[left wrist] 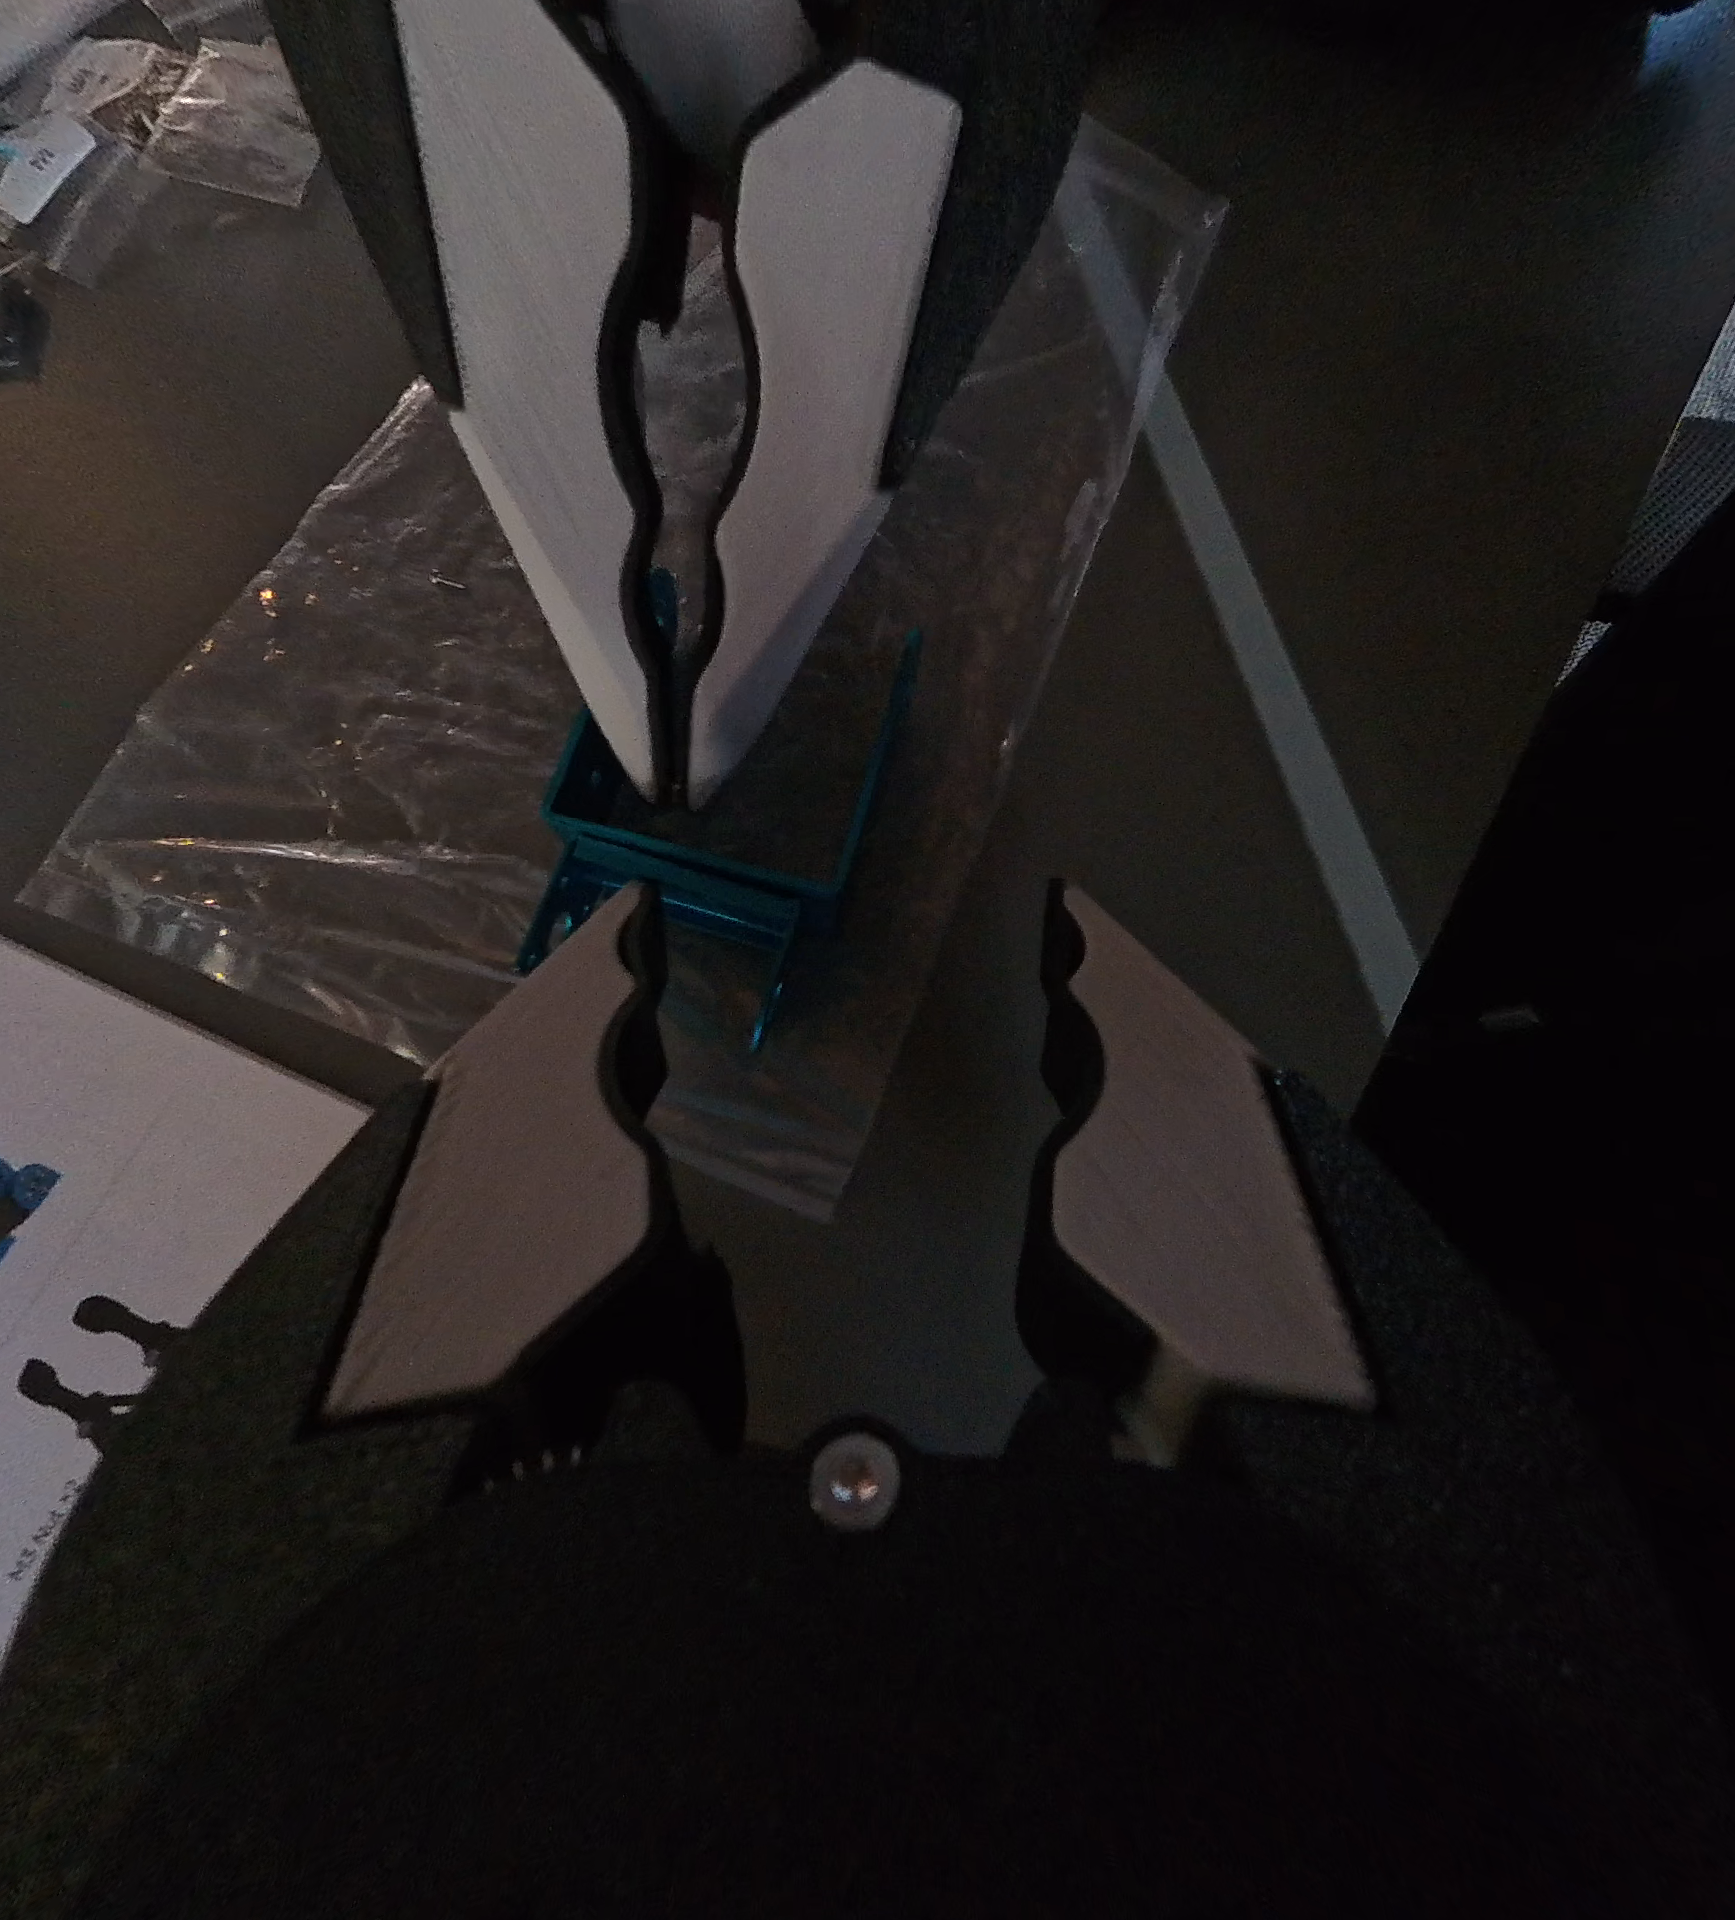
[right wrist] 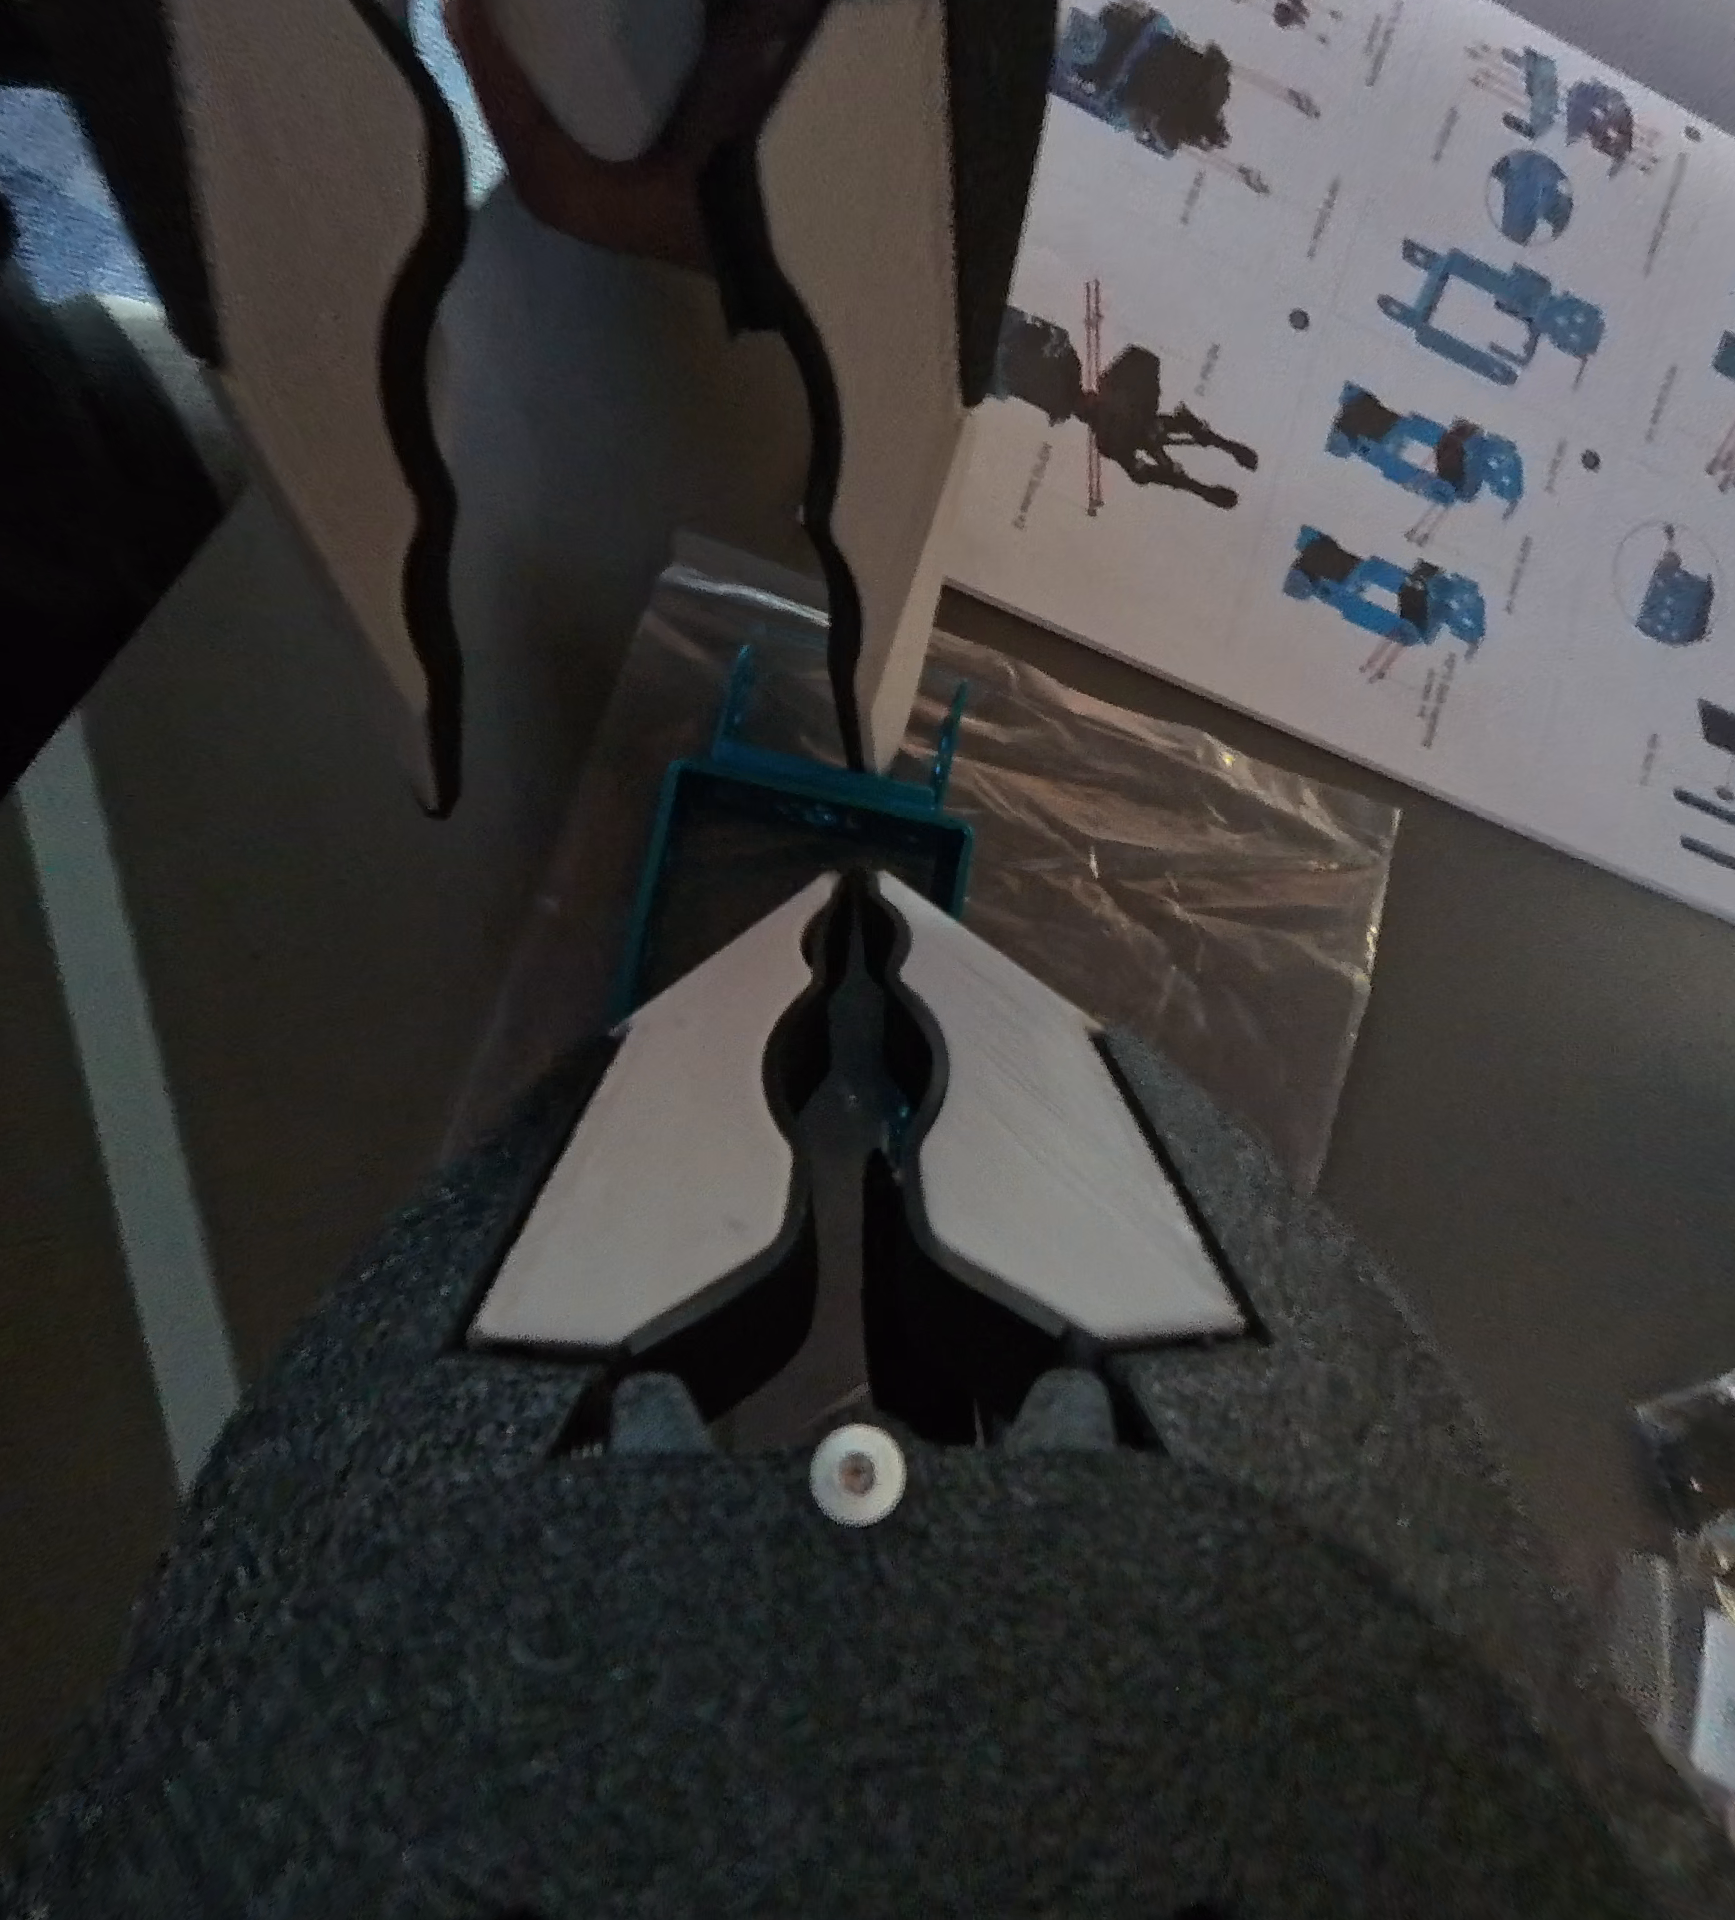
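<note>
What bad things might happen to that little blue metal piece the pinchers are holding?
1. The right hand-held gripper pinches only a thin wall of the blue metal bracket, so it might twist or slip out.
2. The left hand-held gripper is open with one finger right beside the bracket; a nudge could knock it loose.
3. The clear plastic bag underneath looks slick, so a dropped bracket might slide away.

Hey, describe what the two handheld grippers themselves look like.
Both look alike. The left gripper and right gripper each have two pale, whitish wedge-shaped fingers tapering to a point, with wavy black inner edges. Each sits in a rough, speckled dark grey body with a small round pale fastener at its centre. No cables or sleeves show.
</note>
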Available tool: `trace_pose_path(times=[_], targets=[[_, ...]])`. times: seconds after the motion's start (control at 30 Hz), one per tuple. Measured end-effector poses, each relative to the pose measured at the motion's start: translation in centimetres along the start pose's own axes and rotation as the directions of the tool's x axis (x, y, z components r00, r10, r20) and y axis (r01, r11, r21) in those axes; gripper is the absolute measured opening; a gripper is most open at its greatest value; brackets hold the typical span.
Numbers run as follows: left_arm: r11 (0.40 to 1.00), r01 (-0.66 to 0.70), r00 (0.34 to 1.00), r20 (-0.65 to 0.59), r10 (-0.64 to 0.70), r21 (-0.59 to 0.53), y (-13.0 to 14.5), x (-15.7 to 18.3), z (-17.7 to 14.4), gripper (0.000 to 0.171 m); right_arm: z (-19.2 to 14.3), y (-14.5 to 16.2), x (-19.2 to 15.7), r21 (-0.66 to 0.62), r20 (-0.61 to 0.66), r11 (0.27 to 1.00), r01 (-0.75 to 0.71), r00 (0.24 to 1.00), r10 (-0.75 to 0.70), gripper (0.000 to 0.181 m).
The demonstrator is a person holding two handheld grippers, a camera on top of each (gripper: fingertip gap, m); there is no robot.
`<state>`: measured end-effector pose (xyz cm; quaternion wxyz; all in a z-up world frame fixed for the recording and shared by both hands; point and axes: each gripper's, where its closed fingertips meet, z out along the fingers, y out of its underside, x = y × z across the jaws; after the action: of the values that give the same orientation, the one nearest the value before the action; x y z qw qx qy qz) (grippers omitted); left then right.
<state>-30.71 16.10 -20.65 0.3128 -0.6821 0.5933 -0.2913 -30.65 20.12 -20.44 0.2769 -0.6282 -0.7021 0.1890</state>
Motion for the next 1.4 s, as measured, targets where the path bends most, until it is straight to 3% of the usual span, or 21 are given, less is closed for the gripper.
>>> trace_pose_path(times=[0.2,0.37,0.5,0.63,0.87,1.07,1.4], targets=[[1.0,-0.003,1.0,-0.003,0.003,-0.001,0.0,0.1,0.0,0.072,-0.4,0.0,0.6,-0.069,-0.156,0.987,-0.146,0.979,0.133,0.001],[1.0,-0.006,1.0,-0.006,0.006,-0.017,0.2,0.1,0.2,0.072,-1.1,-0.7,-0.2,-0.053,-0.175,0.948,-0.313,0.938,0.299,0.0],[1.0,0.017,0.999,-0.035,-0.017,-0.006,0.1,0.2,0.2,0.072,-1.2,-1.2,-0.8,0.041,-0.163,0.852,-0.521,0.838,0.521,0.0],[0.997,0.079,0.992,-0.1,-0.077,0.019,-0.3,0.3,0.0,0.073,-1.3,-0.8,0.0,0.17,-0.213,0.724,-0.668,0.692,0.689,0.0],[0.983,0.179,0.963,-0.212,-0.166,0.044,-1.0,0.3,-0.4,0.074,-1.8,0.8,-0.1,0.216,-0.288,0.64,-0.738,0.578,0.764,0.0],[0.984,0.176,0.956,-0.244,-0.166,0.019,-0.8,0.7,-0.2,0.075,-1.4,-0.1,-0.4,0.257,-0.157,0.538,-0.803,0.515,0.843,0.0],[0.981,0.191,0.946,-0.273,-0.174,0.036,-1.0,0.9,-0.5,0.076,-0.2,0.2,-0.6,0.202,-0.159,0.536,-0.82,0.512,0.844,0.0]])
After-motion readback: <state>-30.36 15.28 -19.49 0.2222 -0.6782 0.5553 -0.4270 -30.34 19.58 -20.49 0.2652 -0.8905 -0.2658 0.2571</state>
